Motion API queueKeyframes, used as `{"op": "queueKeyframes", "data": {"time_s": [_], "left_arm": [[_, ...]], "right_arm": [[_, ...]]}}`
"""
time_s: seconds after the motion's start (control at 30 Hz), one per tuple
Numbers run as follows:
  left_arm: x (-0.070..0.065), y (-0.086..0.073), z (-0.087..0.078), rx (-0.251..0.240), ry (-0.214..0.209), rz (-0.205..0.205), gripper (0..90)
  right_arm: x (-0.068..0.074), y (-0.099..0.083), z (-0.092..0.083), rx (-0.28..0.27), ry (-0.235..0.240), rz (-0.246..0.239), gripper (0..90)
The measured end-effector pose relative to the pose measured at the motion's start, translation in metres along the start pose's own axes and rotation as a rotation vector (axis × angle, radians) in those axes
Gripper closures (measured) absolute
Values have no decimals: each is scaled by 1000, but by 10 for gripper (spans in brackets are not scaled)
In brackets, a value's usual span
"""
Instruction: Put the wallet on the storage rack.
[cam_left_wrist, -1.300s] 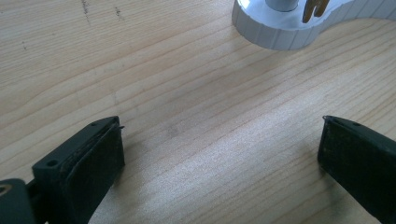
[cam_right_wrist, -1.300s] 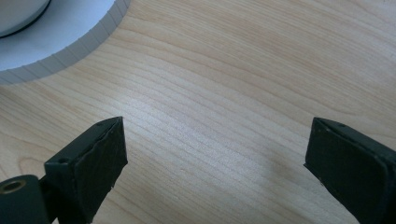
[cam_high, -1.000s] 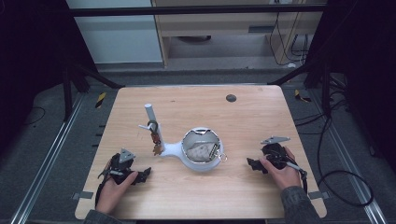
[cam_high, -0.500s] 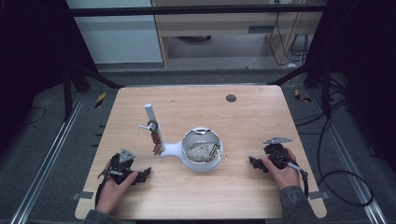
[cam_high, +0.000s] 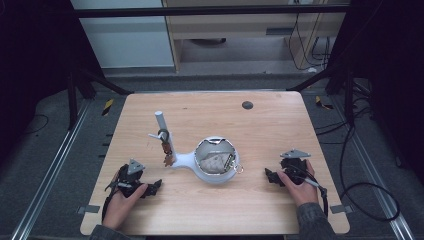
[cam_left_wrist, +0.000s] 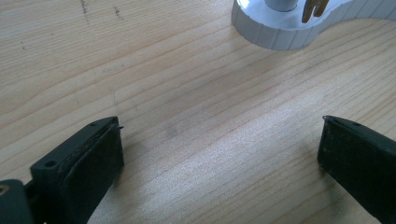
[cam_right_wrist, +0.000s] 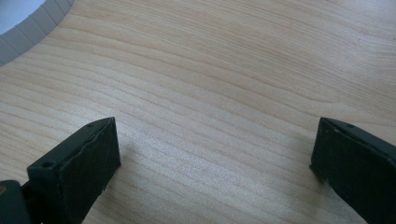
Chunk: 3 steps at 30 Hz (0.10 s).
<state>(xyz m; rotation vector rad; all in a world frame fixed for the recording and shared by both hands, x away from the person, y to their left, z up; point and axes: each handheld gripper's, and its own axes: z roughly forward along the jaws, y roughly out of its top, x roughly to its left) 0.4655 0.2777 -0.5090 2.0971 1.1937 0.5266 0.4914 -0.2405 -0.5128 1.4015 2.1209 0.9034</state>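
Pale wood made up the surface (cam_high: 260, 125), set in a dim room with a cabinet behind it. Near its middle stood a white jewelry stand (cam_high: 212, 161): a round dish with a small grey pouch (cam_high: 212, 162) lying in it, and an upright post (cam_high: 165, 132) rising from the stand's left lobe, hung with small trinkets (cam_high: 167, 159) too small to identify.

The left tongs (cam_high: 154, 186) rested on the wood to the near left of the stand, jaws spread wide with only bare grain between them; their own view caught the stand's ribbed base (cam_left_wrist: 280, 35) just ahead. The right tongs (cam_high: 269, 176) lay to the stand's right, and their jaws had just been opening, with nothing between them.

Judged from this, the step was an approach to the stand. It would likely go best with one tongs steadying the base, since the light stand could slide, while the other came in low and square to pinch a single small piece rather than raking several.
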Motion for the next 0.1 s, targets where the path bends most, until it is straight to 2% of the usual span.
{"op": "queueKeyframes", "data": {"time_s": [0.1], "left_arm": [[0, 0, 0, 2, -2, 1, 0]], "right_arm": [[0, 0, 0, 1, -2, -1, 12]]}}
